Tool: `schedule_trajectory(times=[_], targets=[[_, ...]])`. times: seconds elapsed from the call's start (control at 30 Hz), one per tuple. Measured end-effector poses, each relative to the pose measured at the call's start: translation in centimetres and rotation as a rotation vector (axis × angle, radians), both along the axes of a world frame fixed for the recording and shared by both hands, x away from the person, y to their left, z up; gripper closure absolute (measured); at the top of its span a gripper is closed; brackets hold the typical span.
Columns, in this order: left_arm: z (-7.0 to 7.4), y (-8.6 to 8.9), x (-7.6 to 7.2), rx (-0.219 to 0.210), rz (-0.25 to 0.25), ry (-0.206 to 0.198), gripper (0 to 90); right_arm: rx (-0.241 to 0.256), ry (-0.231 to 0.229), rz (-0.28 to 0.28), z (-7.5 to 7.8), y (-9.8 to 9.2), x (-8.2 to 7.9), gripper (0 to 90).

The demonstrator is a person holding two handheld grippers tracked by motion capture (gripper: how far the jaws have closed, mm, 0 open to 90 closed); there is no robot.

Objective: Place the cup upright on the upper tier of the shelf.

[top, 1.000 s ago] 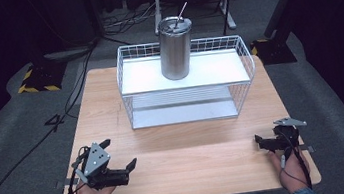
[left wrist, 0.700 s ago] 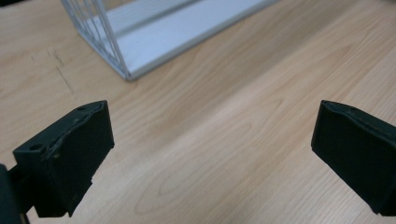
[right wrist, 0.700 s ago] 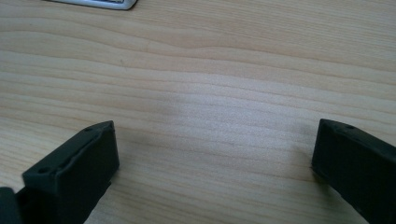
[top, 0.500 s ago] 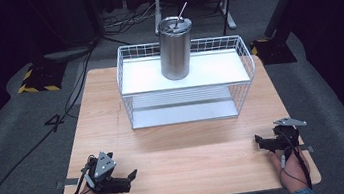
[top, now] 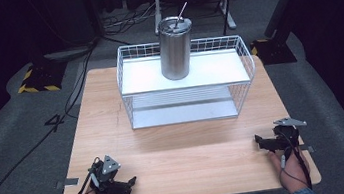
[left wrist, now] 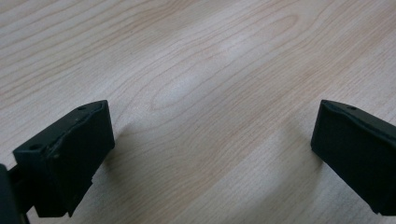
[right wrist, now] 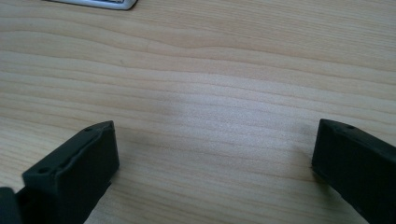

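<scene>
Grippers both rest low on the near part of the wooden table (top: 177, 152), one at each near corner, well apart from each other. Left gripper (top: 130, 183) sits near the near-left corner, jaws pointing right; left gripper view (left wrist: 212, 140) shows its jaws spread wide with bare wood grain between them, nothing held. Right gripper (top: 260, 141) sits near the near-right corner, jaws pointing left; right gripper view (right wrist: 215, 158) shows jaws wide apart too, empty, over bare wood.

High view gives what the gripper views lack: white wire rack (top: 189, 110) with two shelves at the far middle of the table, and steel tumbler (top: 175, 48) standing upright on the rack's top shelf, left of centre, a straw sticking out of its lid. Tumbler is well apart from both grippers. Right gripper view catches a pale corner of the rack's base (right wrist: 100, 3) at its top edge. Left gripper view has wood and jaws, no rack.

Yellow-black hazard tape (top: 37, 87) marks a floor plate far left. No readable writing or brand on tumbler, rack or grippers.
</scene>
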State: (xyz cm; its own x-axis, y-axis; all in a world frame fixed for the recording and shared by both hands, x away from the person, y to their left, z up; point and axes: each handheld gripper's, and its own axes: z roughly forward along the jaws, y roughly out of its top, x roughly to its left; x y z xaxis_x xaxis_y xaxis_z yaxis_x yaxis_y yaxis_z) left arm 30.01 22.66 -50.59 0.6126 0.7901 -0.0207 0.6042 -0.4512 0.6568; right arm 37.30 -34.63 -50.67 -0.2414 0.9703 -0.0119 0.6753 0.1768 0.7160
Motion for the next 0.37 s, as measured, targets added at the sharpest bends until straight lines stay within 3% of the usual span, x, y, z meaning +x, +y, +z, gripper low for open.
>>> schedule_trajectory(times=[0.37], targets=[[-0.06,0.12,0.13,-0.001,-0.005,-0.009,0.1,0.000,0.000,-0.001,0.00,0.01,-0.01,0.7]])
